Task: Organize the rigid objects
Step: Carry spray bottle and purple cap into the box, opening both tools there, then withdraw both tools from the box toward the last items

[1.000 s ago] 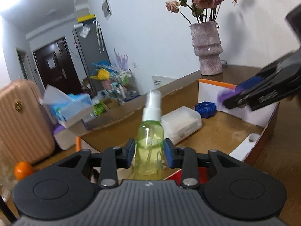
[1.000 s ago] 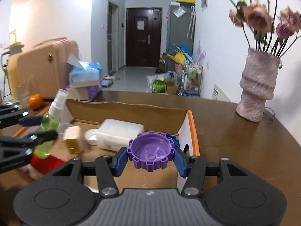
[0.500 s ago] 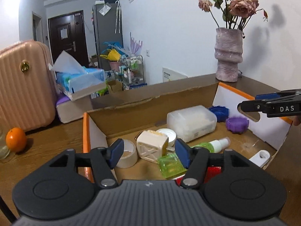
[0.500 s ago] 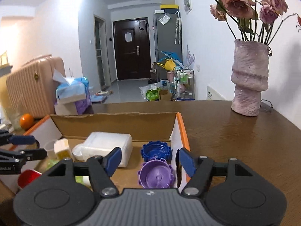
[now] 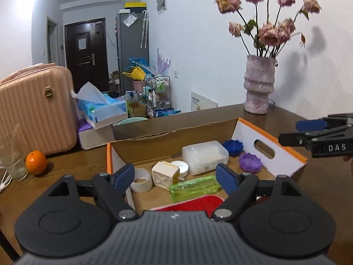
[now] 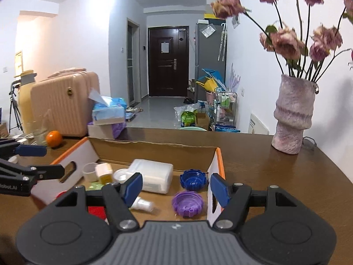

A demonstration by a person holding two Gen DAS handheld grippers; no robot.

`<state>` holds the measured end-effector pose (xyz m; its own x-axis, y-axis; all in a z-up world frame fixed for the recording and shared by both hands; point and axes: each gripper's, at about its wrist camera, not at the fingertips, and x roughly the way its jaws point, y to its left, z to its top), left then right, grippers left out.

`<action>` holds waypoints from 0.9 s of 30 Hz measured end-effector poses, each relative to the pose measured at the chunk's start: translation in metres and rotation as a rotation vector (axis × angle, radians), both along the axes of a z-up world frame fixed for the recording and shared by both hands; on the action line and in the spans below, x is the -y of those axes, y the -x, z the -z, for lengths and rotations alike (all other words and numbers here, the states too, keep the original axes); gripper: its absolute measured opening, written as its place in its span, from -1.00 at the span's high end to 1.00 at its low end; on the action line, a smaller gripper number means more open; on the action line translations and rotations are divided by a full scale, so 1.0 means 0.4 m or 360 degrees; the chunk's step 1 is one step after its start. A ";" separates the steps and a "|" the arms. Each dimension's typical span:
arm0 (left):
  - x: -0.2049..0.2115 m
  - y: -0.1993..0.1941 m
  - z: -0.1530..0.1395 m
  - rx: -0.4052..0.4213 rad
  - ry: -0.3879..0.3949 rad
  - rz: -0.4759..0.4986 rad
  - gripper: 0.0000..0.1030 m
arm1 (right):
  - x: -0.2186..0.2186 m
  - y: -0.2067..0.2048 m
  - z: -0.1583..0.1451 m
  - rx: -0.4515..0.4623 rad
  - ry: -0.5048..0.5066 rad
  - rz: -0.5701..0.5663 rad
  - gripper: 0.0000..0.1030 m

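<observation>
Both grippers, left [image 5: 175,177] and right [image 6: 175,186], are hanging wide apart and empty, their jaws having just been opening to leave the green plastic spray bottle [image 5: 194,187] and purple ridged cap [image 6: 187,203] sorted in the cardboard box [image 5: 273,145]

The left wrist camera sits behind the left gripper [image 5: 175,177] and looks forward and a little down into the near left part of the box [image 5: 271,148]. The right wrist camera sits behind the right gripper [image 6: 175,186], close over the right end of the box [image 6: 217,165], facing the far door [image 6: 168,61]. Both views share the box, the vase [image 5: 259,86] [image 6: 293,114], the suitcase [image 5: 35,108] [image 6: 64,103] and the orange [image 5: 36,162] [image 6: 53,138]. Each view also shows the other gripper at its edge.
</observation>
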<state>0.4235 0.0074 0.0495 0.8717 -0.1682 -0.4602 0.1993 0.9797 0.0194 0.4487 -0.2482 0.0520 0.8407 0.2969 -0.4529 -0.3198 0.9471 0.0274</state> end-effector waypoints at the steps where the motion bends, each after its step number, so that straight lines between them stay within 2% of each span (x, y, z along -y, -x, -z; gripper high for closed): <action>1: 0.000 0.016 -0.007 -0.0003 0.0015 -0.0013 -0.66 | -0.002 0.019 -0.007 0.0005 0.0001 -0.0004 -0.31; 4: 0.002 0.075 -0.027 0.0001 0.0033 -0.0034 -0.71 | 0.000 0.080 -0.032 0.0022 0.0008 -0.0020 -0.31; 6: 0.004 0.121 -0.039 0.0019 0.0032 -0.0044 -0.83 | 0.003 0.120 -0.045 0.0032 0.0006 -0.0027 -0.32; 13: 0.010 0.269 -0.069 0.0063 0.0087 -0.0046 -0.93 | 0.006 0.258 -0.068 0.0052 -0.0023 -0.0042 -0.33; 21: 0.011 0.440 -0.046 0.0083 0.0102 -0.0094 -0.98 | 0.003 0.413 -0.040 0.0052 -0.0047 -0.0016 -0.34; 27: 0.005 0.571 -0.022 0.0107 0.0108 -0.0133 -1.00 | -0.001 0.560 -0.006 0.0099 0.0033 0.0037 -0.42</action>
